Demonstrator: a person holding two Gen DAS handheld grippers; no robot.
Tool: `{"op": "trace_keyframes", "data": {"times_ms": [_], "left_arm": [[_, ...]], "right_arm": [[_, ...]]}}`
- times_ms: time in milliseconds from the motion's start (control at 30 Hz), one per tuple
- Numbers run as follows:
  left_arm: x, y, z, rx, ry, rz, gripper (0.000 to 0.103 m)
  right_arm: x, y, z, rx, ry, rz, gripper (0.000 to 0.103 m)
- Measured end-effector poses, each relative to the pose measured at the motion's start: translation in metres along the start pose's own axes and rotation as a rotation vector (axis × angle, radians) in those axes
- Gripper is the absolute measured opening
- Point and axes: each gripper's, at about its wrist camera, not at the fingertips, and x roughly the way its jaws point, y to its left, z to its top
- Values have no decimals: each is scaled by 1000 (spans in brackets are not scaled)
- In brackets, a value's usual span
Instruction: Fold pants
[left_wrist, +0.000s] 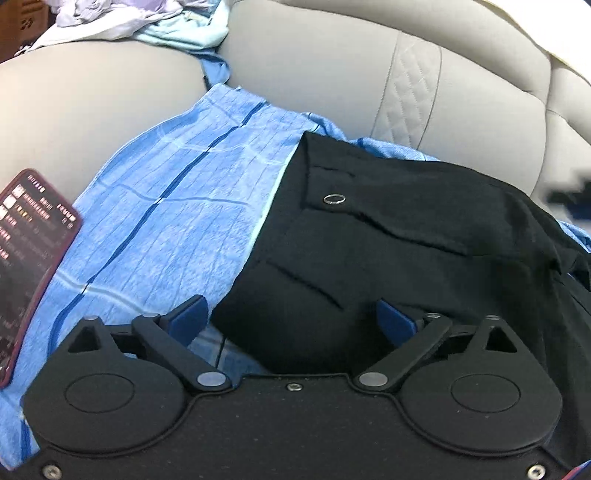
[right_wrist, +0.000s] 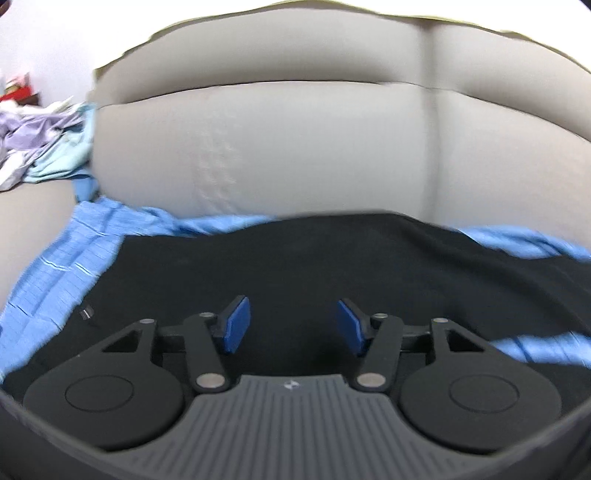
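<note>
The black pants (left_wrist: 388, 236) lay on a blue striped sheet (left_wrist: 166, 206) spread over a grey leather sofa (left_wrist: 314, 66), and appeared already doubled into a compact, roughly rectangular block; a pocket flap with a metal snap ring (left_wrist: 334, 199) faced up near the far left corner. Judged from that shape, at least one fold was complete, while the right-hand side remained rumpled and bunched in the left wrist view, so a final fold or smoothing pass probably remained. The left tongs (left_wrist: 291, 317) stood wide open and gripped nothing, with the near left corner of the pants lying directly between the blue pads (left_wrist: 188, 319); whether the pads touched the cloth could not be determined. The right tongs (right_wrist: 293, 326) were likewise spread apart and empty, positioned low over the middle of the black fabric, with the garment extending well beyond both pads; the right wrist view was motion-blurred, so contact could not be confirmed. A smartphone (left_wrist: 29, 258) in a dark red case rested on the sheet to the left of the pants, well apart from them. A heap of pale laundry (right_wrist: 44, 144) occupied the far left end of the sofa.
</note>
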Motion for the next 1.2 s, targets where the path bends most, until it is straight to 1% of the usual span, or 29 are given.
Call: {"op": "trace_keyframes", "data": {"times_ms": [67,100,133,200,233,300,333,367,400,500,533,600,633,667,700,733,800,867,900,933,967,1000,1033,1067,1100,1133,1167,1200], "left_arm": [[3,1,1,12,-18,-12,98],[3,3,2,11,-23,-20,98],[3,5,3,3,-26,-32,97],[3,10,5,-17,-32,-59,91],[2,11,5,-24,-35,-69,89],[1,12,3,-20,-44,-72,84],[0,11,2,-12,-50,-64,82],[-1,9,1,1,-55,-53,78],[-2,8,-1,13,-61,-44,72],[-4,5,-2,33,-73,-21,62],[-4,5,-1,30,-74,-21,59],[-6,6,0,20,-73,-27,46],[-6,7,1,14,-72,-32,43],[-7,9,2,2,-72,-38,39],[-9,10,3,-10,-72,-42,36],[-10,11,3,-14,-75,-42,34],[-13,12,3,-15,-83,-38,31],[-15,12,2,-12,-89,-40,31],[-16,13,2,-11,-89,-42,30],[-17,13,1,-9,-88,-42,30],[-17,13,0,-8,-87,-43,30],[-17,12,0,-8,-88,-42,30],[-18,12,-1,-9,-89,-43,30],[-19,13,-1,-11,-92,-42,28],[-21,14,0,-15,-99,-41,26],[-22,15,0,-20,-105,-42,25],[-24,16,1,-27,-114,-44,22],[-27,18,2,-33,-125,-44,18]], "right_arm": [[25,32,18,-69,18,23,66],[41,50,27,-93,39,55,67],[56,66,35,-106,62,91,71],[86,98,45,-132,104,157,74],[97,111,47,-145,118,171,75],[124,143,52,-188,144,190,85],[133,155,51,-203,152,193,86],[147,169,53,-220,168,194,86],[158,179,54,-232,185,194,88],[189,206,50,-288,238,163,90],[197,211,48,-307,251,152,91],[207,219,46,-318,255,140,95],[211,219,46,-308,265,146,95],[213,216,48,-284,283,157,88],[215,212,50,-250,300,181,75],[214,209,52,-220,304,184,69],[210,210,54,-228,304,181,54],[206,212,55,-228,304,186,53],[205,215,55,-232,298,183,56],[205,218,55,-237,297,177,63],[206,222,55,-243,305,174,72],[208,228,53,-257,312,159,64],[210,233,50,-271,306,130,60],[209,236,50,-276,296,114,48],[209,237,51,-266,293,111,42],[208,235,53,-245,293,112,39],[207,234,54,-229,286,117,32],[204,233,55,-218,269,125,28]]}}
